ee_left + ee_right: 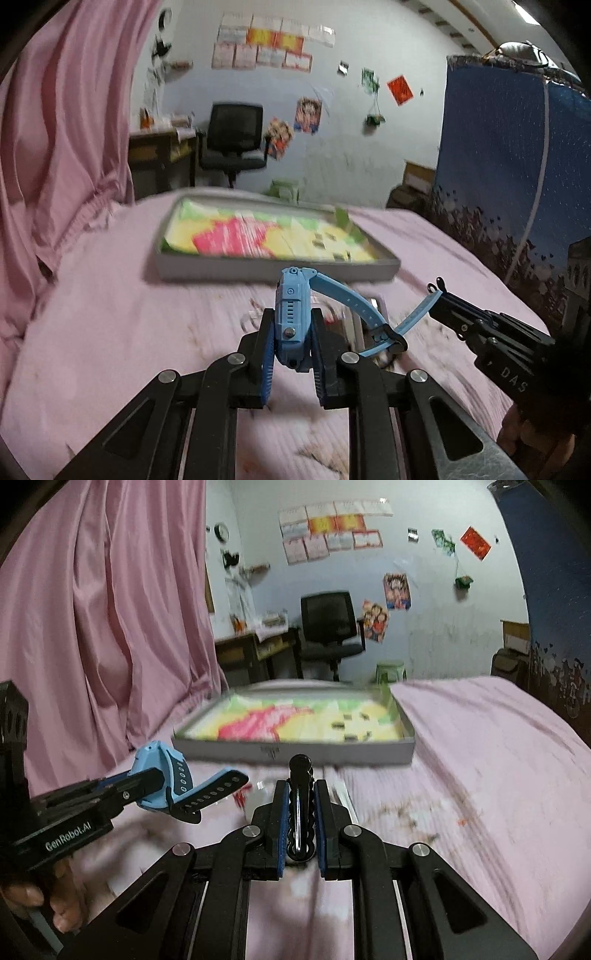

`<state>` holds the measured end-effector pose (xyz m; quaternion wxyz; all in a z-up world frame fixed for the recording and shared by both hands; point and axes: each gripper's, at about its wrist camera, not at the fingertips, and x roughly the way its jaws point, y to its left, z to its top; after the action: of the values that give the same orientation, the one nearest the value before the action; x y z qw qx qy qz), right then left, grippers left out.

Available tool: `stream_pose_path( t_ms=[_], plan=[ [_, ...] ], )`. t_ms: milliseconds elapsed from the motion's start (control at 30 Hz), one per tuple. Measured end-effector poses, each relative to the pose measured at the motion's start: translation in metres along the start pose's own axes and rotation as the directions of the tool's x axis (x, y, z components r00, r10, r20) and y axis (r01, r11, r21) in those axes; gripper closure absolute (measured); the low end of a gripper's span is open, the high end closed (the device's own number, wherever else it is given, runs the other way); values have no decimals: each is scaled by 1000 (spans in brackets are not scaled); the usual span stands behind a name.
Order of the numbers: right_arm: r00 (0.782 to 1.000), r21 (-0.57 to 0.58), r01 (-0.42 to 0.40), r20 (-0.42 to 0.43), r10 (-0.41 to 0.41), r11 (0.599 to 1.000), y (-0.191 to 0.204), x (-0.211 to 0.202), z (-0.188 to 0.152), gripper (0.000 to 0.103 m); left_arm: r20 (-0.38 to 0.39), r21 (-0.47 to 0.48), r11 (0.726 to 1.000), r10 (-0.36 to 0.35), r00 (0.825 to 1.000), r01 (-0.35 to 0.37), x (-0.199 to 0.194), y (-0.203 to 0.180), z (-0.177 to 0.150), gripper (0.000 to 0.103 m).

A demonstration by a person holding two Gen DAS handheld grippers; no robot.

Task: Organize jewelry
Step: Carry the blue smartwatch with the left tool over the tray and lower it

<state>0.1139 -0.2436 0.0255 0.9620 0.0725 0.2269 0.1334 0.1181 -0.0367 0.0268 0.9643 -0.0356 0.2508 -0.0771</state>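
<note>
The left gripper [291,332] is clamped on the body of a light blue watch [291,317], holding it on edge above the pink bedsheet [110,332], with the two halves of the strap hanging off to the right. The right gripper [301,812] is closed on a black hair clip [301,805], which stands upright between the blue pads, its rounded head poking out past the fingertips. In the left view the clip's tip appears to lie against the free end of the strap, though I cannot tell whether they truly touch or only overlap in the picture. Straight ahead of both grippers, resting on the bed, is a shallow grey tray [295,753] with a bright pink, yellow and green lining; a few small dark pieces lie inside it, too blurred to name. The watch looks light, with a hard plastic case that gives the pads two flat faces to press on, so the body is the sound place to hold it; the strap is soft and floppy, will swing as the watch is carried, and could slide out of a pinch. The clip is small, stiff and smooth, likely to twist if gripped near one end, so the middle hold it has now seems right. The tray seems the likely place for both.
</note>
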Motion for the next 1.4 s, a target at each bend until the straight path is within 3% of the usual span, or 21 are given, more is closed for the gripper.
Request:
stream_pose_path(
  t_ms=[300,667,933,1067,1233,1400],
  plan=[
    [991,-33,-2,132,6,999,20,24,39,91,174,26,993,111,978,-117,2,13,36,86],
    [973,-67,30,231,-14,997,29,82,91,91,267,26,982,174,948,-187,55,25,76,86],
    [974,-68,46,227,-29,997,30,125,104,91,274,7,975,212,938,-222,93,33,94,86],
    [985,-65,44,171,-32,997,30,149,109,91,214,2,973,224,951,-229,115,42,99,86],
    [1000,-50,27,8,-26,998,24,185,113,91,49,-2,978,207,977,-207,149,55,105,86],
    [979,-28,24,-202,-30,999,17,219,104,91,-153,-37,982,178,972,-185,181,73,101,86]
  ],
)
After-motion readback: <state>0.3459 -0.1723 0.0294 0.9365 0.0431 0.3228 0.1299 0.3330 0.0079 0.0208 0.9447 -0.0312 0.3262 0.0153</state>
